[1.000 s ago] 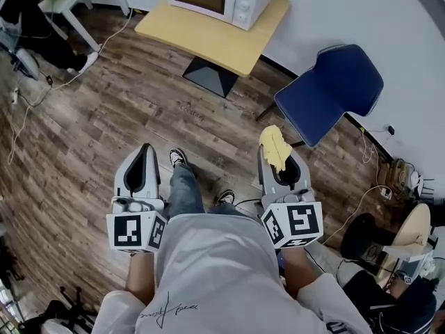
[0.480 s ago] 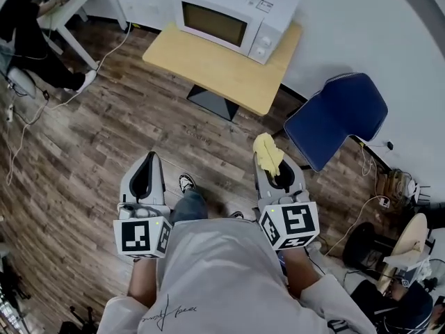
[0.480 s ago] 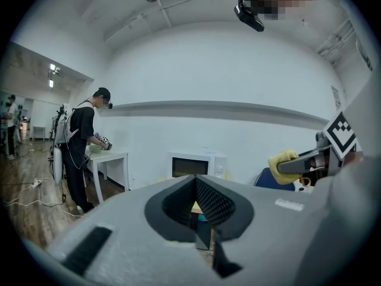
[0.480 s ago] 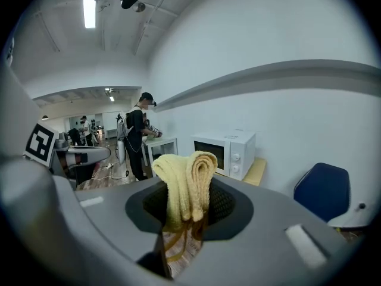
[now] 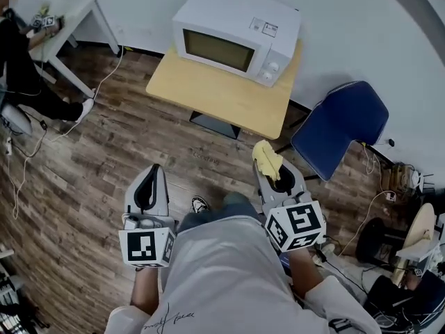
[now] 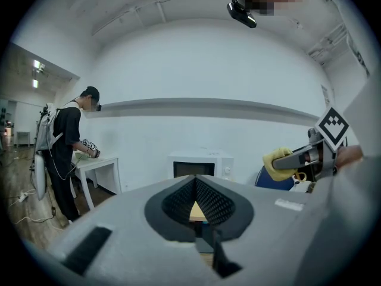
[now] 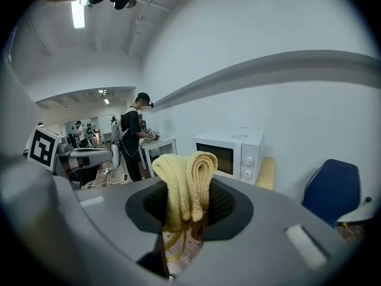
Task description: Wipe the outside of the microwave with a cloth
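In the head view the microwave [image 5: 236, 40] sits at upper middle, on the far part of the surface [image 5: 215, 99] and close to the wall, and a chair [image 5: 341, 127] stands on the floor [image 5: 104, 152] just right of that surface. My left gripper [image 5: 149, 176] is at lower left and my right gripper [image 5: 272, 176] at lower middle, side by side and below the surface in the frame, apart from it; the cloth [image 5: 267, 160] is held in my right jaws and sticks out past their tips. At the upper left edge a person [image 5: 21, 68] stands beside a second surface [image 5: 73, 16], well left of the microwave.
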A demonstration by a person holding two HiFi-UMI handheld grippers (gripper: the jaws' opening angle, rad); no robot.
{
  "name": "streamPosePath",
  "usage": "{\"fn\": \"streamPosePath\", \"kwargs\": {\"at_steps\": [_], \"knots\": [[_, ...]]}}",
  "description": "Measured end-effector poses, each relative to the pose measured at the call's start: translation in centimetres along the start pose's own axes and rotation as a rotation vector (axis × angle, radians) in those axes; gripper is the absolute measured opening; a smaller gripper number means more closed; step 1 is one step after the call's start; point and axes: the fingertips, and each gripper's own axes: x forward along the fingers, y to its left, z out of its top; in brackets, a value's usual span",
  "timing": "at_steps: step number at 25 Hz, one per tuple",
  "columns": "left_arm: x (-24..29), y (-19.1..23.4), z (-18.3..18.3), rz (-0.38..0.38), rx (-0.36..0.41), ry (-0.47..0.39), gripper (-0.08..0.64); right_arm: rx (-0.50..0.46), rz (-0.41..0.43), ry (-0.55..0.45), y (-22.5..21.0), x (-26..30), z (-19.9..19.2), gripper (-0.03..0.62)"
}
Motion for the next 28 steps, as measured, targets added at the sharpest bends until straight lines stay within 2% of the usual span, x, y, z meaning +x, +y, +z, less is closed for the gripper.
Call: {"fn": "streamPosePath", "kwargs": {"at_steps": [2, 7, 12, 22, 28], "knots": [[0.9, 0.9, 0.1, -0.005, -0.004, 0.004, -0.006, -0.008, 0.004, -0.001, 0.0, 0.9, 0.4, 0.11], [4.6, 1.9, 0.2, -0.032, -0.013, 0.018, -0.006, 0.003, 0.073, -0.034, -0.6, 3.3, 2.2, 0.121], [9.8, 2.7, 1.0, -0.066, -0.019, 0.022, -0.006, 0.013, 0.058, -0.044, -3.2, 7.2, 3.9, 0.12], [24.6, 3.9, 6.1, -0.156, 0.041, 0.017, -0.006, 0.085, -0.093, -0.032, -13.6, 16.1, 9.5, 0.115], [32.0, 3.2, 7.3, -0.197, 0.04, 0.049, -0.005, 0.129, -0.171, -0.049, -20.6, 19.3, 12.5, 0.109]]}}
